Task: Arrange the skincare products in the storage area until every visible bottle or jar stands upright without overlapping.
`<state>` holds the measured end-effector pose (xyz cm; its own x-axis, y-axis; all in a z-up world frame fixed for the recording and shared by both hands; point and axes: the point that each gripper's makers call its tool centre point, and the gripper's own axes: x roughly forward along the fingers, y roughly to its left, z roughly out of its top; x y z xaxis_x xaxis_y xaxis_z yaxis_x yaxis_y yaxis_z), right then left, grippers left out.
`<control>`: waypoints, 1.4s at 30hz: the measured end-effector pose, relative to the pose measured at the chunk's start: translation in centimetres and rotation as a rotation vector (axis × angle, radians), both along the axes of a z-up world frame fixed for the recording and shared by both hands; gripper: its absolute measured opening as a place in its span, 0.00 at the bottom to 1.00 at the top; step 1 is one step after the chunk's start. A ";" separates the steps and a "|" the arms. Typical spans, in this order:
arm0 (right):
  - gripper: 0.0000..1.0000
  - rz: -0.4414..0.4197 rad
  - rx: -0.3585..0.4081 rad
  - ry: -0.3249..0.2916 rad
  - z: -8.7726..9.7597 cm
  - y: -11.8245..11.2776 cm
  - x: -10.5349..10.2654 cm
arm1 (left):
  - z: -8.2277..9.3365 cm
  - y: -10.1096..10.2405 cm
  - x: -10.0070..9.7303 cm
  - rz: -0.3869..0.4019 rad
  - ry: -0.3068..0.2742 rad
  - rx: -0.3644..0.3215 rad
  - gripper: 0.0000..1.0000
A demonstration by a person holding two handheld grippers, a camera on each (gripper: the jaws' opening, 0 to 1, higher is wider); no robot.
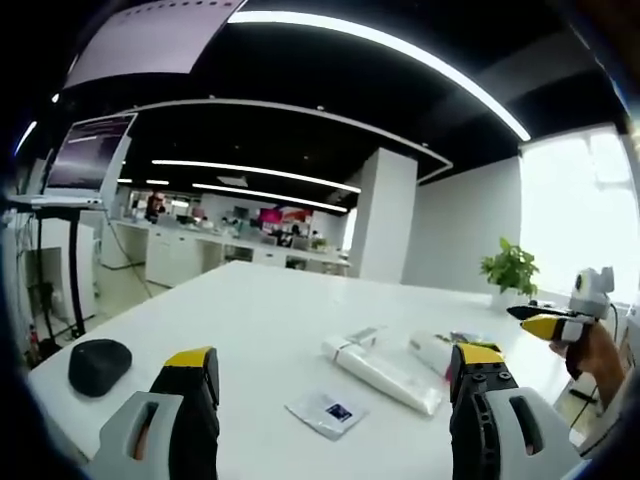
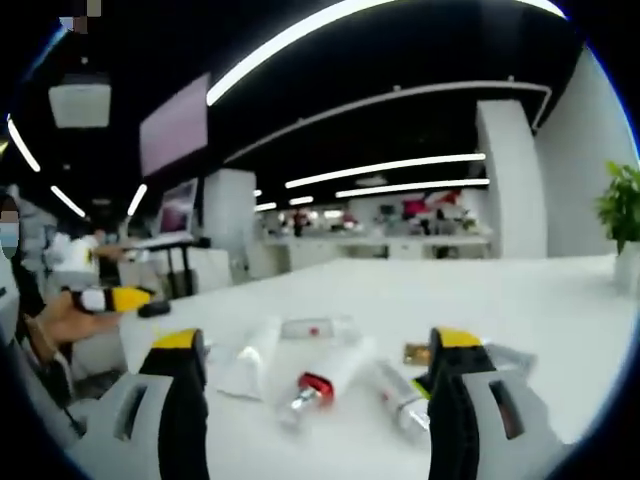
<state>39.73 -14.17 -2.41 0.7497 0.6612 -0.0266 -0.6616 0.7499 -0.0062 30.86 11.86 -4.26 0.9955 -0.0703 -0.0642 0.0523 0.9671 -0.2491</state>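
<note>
- The skincare products lie flat on the white table (image 1: 250, 320); none stands upright.
- In the right gripper view, a white tube with a red cap (image 2: 325, 381) lies on its side near the middle of the table's near part, its cap end toward the camera.
- Just to the right of that tube lies a clear, silvery tube (image 2: 397, 397), also on its side, with one end hidden behind the right jaw.
- To the left of the red-capped tube lies a white tube or sachet (image 2: 247, 362), and just beyond it a flat, clear packet with a red mark (image 2: 315, 328).
- In the left gripper view, a long white tube (image 1: 381, 369) lies across the table, with a small blue-printed sachet (image 1: 326, 412) lying flat just nearer than it and a white rounded item (image 1: 430, 350) just past its far end.
- The left gripper (image 1: 335, 385) hovers over the table with its yellow-tipped jaws wide apart, holding nothing.
- The right gripper (image 2: 315, 365) has its jaws wide apart as well, clear of the products.
- Far from the long white tube, a dark rounded object (image 1: 98, 365) rests near the table's left edge.
- A potted plant (image 1: 510, 270) stands at the table's far right end.
</note>
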 end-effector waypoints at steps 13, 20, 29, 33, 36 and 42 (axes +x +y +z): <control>0.83 -0.002 0.146 0.075 -1.3 2.5 0.5 | -0.4 0.0 -0.1 0.003 0.009 -0.009 0.99; 0.71 -0.014 0.053 0.126 -3.7 2.7 1.2 | -0.5 -0.1 0.0 -0.001 0.011 -0.012 0.98; 0.62 -0.009 -0.083 0.183 -6.9 4.1 0.9 | -0.7 -0.1 -0.1 0.000 0.017 -0.015 0.98; 0.61 -0.020 -0.124 0.182 -7.4 4.2 1.1 | -0.7 0.1 -0.2 0.004 0.020 -0.014 0.98; 0.61 -0.012 -0.114 0.241 -8.1 4.6 1.2 | -0.7 0.1 -0.2 0.004 0.019 -0.013 0.98; 0.57 -0.046 -0.185 0.242 -9.1 4.7 1.7 | -0.8 0.0 -0.1 -0.003 0.025 -0.007 0.98</control>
<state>41.40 -9.47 -11.48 0.7359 0.5941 -0.3247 -0.6260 0.7798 0.0080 30.78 11.87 -5.07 0.9933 -0.0735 -0.0889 0.0484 0.9651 -0.2574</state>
